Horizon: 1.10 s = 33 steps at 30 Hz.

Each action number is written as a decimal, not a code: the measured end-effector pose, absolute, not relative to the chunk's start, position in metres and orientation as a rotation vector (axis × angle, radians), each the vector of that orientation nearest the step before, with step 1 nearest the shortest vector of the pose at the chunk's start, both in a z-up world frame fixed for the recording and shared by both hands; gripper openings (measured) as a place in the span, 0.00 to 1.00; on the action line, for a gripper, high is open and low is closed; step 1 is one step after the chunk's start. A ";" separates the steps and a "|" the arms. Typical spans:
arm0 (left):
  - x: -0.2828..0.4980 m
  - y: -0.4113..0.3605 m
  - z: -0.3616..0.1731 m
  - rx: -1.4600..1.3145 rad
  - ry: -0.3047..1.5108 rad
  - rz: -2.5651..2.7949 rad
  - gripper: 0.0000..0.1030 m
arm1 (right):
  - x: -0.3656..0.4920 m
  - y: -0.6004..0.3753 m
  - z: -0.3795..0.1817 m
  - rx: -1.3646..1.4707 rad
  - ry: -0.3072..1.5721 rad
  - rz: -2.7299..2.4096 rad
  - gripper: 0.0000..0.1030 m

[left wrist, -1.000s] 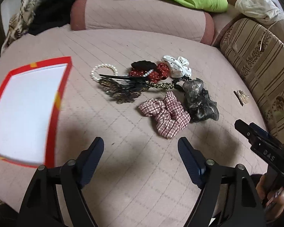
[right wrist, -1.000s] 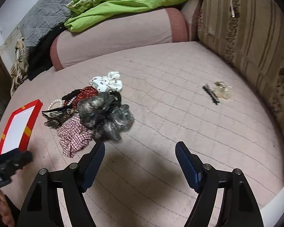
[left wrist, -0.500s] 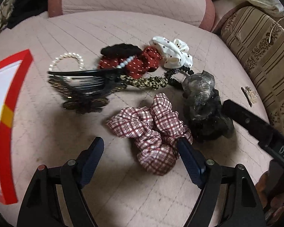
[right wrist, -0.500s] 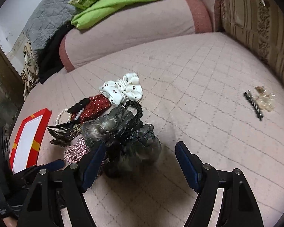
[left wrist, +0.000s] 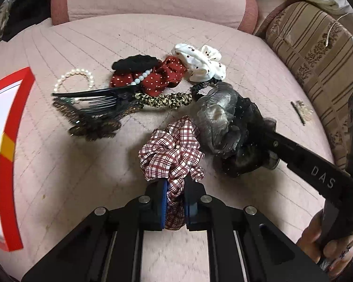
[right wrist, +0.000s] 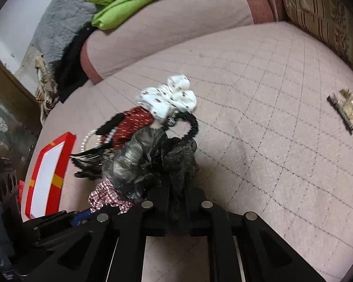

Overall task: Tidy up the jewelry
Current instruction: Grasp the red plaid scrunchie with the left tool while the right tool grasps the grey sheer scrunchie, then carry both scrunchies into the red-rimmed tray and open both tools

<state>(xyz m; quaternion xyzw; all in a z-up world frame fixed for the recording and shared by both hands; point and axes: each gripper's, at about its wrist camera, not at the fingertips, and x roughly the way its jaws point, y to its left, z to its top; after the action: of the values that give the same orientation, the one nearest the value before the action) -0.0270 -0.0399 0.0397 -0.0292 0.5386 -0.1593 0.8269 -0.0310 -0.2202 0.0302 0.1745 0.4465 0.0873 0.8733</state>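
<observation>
Plaid scrunchie (left wrist: 171,152) sits clamped in the left tongs (left wrist: 175,202); the right tongs (right wrist: 176,202) pinch the black organza scrunchie (right wrist: 150,162).

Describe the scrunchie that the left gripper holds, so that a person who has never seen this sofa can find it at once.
On the pink quilted sofa seat lies a heap of hair accessories, to the right of a red-framed white tray. At the heap's near edge, the left gripper is shut on the plaid scrunchie. It alone has a red-and-white check pattern; the sheer black scrunchie beside it is dark.
</observation>
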 end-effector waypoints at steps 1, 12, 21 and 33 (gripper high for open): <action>-0.031 -0.037 0.043 -0.068 1.140 -0.340 0.10 | -0.035 -0.219 0.035 0.355 0.922 0.184 0.09; -0.079 0.035 0.097 -0.153 1.032 -0.263 0.10 | -0.076 -0.189 0.089 0.311 0.841 0.248 0.09; -0.101 0.130 0.119 -0.190 0.945 -0.035 0.10 | -0.094 -0.121 0.114 0.224 0.833 0.370 0.09; -0.098 0.273 0.085 -0.206 1.014 0.276 0.10 | -0.070 0.025 0.110 0.101 0.905 0.566 0.09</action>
<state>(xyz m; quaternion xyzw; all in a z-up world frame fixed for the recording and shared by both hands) -0.0982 0.2732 0.0848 -0.0980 0.4832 0.1314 0.8600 -0.0702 0.0255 0.1099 0.0481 0.4313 0.2695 0.8597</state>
